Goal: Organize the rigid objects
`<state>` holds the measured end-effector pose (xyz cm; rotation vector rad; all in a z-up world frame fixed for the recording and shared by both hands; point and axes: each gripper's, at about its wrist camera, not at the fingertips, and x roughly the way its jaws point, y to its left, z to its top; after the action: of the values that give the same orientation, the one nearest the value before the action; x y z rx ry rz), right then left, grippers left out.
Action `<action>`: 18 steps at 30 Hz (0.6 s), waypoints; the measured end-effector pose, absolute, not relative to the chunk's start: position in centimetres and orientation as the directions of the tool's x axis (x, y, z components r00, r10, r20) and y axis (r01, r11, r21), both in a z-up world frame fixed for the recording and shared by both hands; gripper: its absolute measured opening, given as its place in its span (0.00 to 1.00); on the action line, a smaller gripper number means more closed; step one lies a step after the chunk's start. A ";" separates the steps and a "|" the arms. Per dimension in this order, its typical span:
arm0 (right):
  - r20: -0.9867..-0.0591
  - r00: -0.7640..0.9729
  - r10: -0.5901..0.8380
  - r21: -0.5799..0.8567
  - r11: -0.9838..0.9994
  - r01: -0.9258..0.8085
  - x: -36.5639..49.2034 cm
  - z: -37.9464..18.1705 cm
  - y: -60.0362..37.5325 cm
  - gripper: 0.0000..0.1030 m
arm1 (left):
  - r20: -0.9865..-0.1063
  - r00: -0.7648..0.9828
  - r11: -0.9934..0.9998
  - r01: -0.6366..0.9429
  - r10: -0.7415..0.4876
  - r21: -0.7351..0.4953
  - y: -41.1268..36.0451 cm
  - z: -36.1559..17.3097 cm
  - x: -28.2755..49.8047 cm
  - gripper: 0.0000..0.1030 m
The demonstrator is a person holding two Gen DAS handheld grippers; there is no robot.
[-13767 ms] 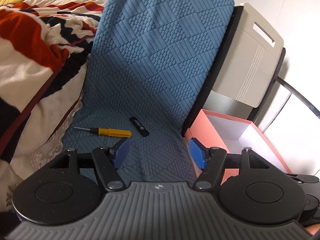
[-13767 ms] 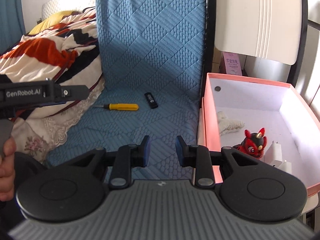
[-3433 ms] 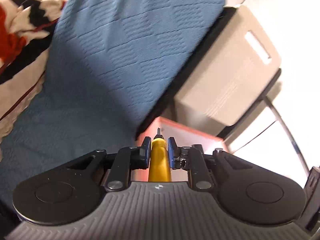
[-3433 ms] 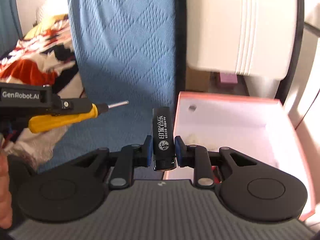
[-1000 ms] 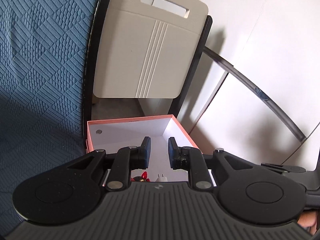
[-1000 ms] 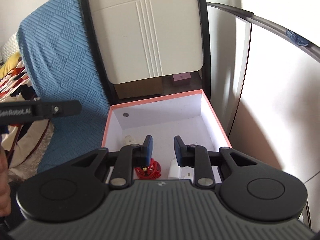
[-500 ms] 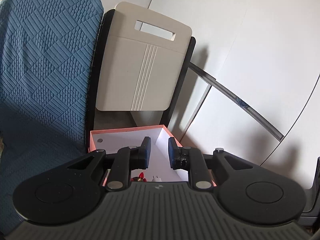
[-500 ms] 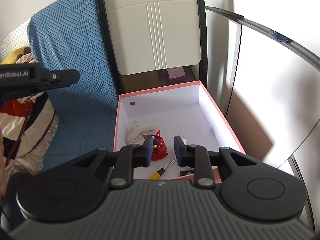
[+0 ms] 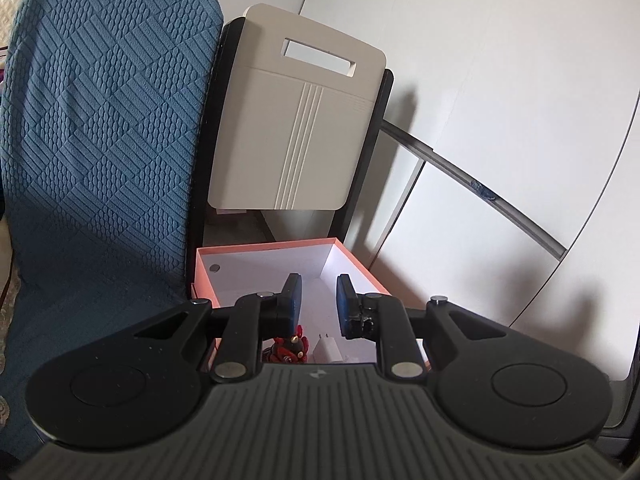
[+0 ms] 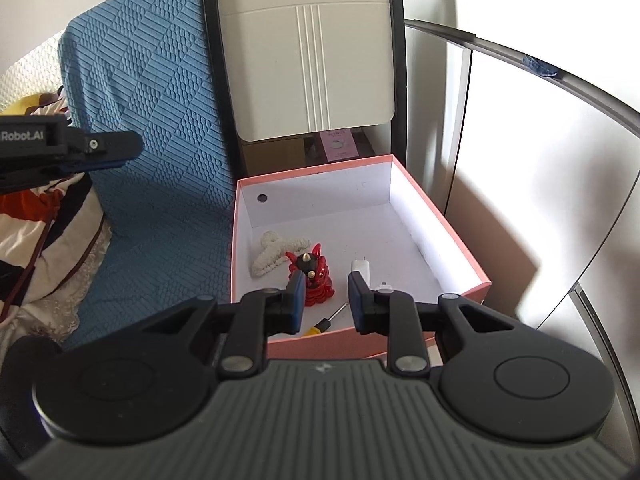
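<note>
Pulling both tools up and clear of the pink box (image 10: 456,236) looks like the step in hand, and doing it well means lifting straight and level so no finger catches the cardboard rim. The left gripper (image 9: 318,300) hangs above the box's near end with its jaws a little apart and nothing between the blue pads; the right gripper (image 10: 323,298) is likewise parted and empty, its pads framing the box's contents from above. Inside lie the sorted rigid items: a yellow-handled screwdriver (image 10: 326,319) against the near wall with its shaft pointing inward, a red figurine (image 10: 314,274) standing near the middle, a white charger plug (image 10: 361,267) just beside it, and a cream hair claw (image 10: 276,254) toward the left wall. A small dark item may sit under the right finger, but it is too hidden to tell. To my eye the tidying is near its end, since the blue textured mat (image 10: 160,140) beside the box shows nothing on the part in view. Around stand a beige folding chair (image 10: 312,60) behind the box, a patterned blanket (image 10: 36,232) at far left and a white wall panel (image 9: 500,120); nothing blocks a retreat, only the box's walls and the upright figurine call for care.
</note>
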<state>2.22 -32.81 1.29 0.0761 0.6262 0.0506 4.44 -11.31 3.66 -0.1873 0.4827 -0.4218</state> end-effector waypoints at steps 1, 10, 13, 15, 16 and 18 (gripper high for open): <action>-0.585 0.808 0.068 0.083 0.996 -0.024 2.1 1.1 -32.7 0.26 | -0.411 0.804 0.900 0.344 -0.430 -0.268 -11.3 3.5 4.4 0.21; -0.587 0.807 0.068 0.069 0.997 -0.034 0.7 0.0 -32.6 0.26 | -0.434 0.787 0.897 0.356 -0.439 -0.262 -11.7 2.2 3.8 0.22; -0.579 0.812 0.077 0.074 0.996 -0.042 0.2 0.1 -32.5 0.26 | -0.435 0.784 0.895 0.353 -0.442 -0.273 -11.6 1.9 3.3 0.35; -0.572 0.817 0.075 0.062 0.997 -0.048 -0.1 0.1 -32.2 0.26 | -0.429 0.795 0.902 0.346 -0.428 -0.260 -11.6 1.9 2.8 0.56; -0.569 0.819 0.074 0.061 0.997 -0.048 -0.2 0.1 -32.2 0.26 | -0.431 0.800 0.907 0.341 -0.418 -0.247 -11.7 2.0 2.6 0.64; -0.564 0.823 0.066 0.064 0.997 -0.036 -0.4 0.1 -32.1 0.39 | -0.434 0.808 0.917 0.330 -0.397 -0.225 -11.7 1.9 2.3 0.75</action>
<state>-0.37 -32.13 0.06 0.0517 0.6019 0.0541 2.34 -11.72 1.94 -0.1416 0.4945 -0.3902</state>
